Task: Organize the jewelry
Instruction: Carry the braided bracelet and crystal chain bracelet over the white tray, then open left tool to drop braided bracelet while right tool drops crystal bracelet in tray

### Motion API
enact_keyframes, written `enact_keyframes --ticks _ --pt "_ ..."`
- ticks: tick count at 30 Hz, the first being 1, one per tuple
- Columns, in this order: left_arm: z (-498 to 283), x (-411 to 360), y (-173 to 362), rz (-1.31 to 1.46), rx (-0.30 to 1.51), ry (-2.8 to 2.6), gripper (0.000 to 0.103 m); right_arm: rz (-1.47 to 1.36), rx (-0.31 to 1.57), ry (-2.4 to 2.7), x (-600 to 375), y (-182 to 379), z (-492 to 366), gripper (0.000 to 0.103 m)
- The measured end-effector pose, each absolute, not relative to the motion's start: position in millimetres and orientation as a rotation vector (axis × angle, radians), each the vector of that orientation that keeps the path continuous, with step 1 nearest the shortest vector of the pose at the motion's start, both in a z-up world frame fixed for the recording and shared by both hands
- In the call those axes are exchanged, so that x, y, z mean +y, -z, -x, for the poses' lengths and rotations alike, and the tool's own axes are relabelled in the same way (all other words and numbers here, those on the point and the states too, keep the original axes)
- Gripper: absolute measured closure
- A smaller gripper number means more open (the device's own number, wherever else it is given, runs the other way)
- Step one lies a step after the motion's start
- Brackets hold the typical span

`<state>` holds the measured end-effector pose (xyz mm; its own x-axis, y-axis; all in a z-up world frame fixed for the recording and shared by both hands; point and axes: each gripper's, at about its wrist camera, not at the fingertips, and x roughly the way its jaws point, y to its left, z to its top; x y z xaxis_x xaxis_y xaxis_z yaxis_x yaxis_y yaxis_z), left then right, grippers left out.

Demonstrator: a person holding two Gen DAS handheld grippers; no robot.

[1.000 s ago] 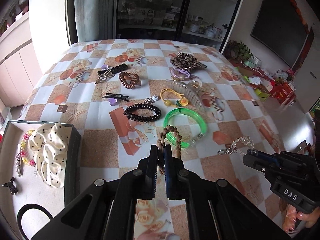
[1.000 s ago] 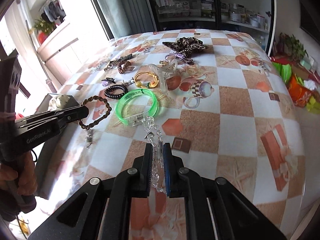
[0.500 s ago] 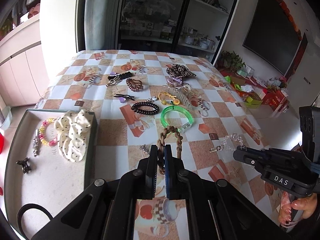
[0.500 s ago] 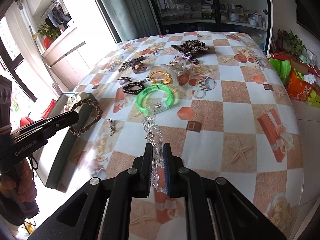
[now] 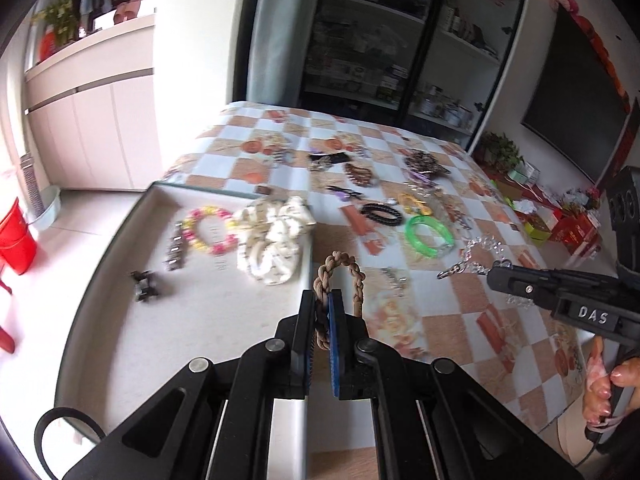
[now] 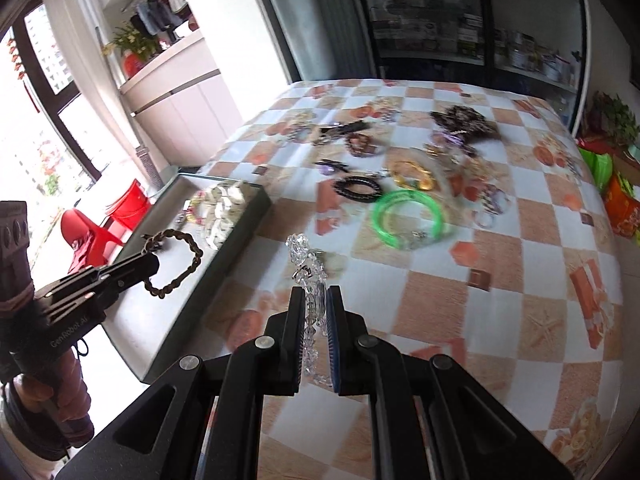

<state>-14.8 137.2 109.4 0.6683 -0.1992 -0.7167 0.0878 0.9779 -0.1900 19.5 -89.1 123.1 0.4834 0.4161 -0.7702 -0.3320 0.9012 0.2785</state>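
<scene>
Two hand-held grippers are ferrying bracelets toward a shallow tray (image 5: pixel 100 264) at the edge of a table (image 6: pixel 520 320) covered in a checkered cloth. The left gripper (image 5: pixel 322 312) is clamping a brown braided bracelet (image 5: pixel 340 276), its loop standing up over the tray's near rim; the right gripper (image 6: pixel 316 312) is pinching a clear crystal bracelet (image 6: pixel 306 264) above the cloth, beside the tray. A polka-dot scrunchie (image 5: pixel 272 240) and a pink-and-yellow bead bracelet (image 5: pixel 208 232) are already lying in the tray, while a green bangle (image 6: pixel 408 216) and other pieces are waiting on the cloth. The braid looks light and soft, likely to sag and swing, so a grip on its cord suits it. The crystal strand looks limp, slick and possibly chippable; it is probably best pinched across the beads and set down gently rather than dropped.
</scene>
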Motion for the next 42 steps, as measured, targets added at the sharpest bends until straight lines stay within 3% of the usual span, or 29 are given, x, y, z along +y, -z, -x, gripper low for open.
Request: enact_keyframes --ticks 18,42 --pt "9.7 256.8 -44.3 0.272 0.924 -0.053 0.095 0.045 1.092 -0.703 96.7 -92.4 -47.6 0.092" --pt "-18.3 258.7 -23.9 0.172 0.993 -0.161 0.095 0.052 1.202 -0.633 136.4 -38.0 -116.6 0.091"
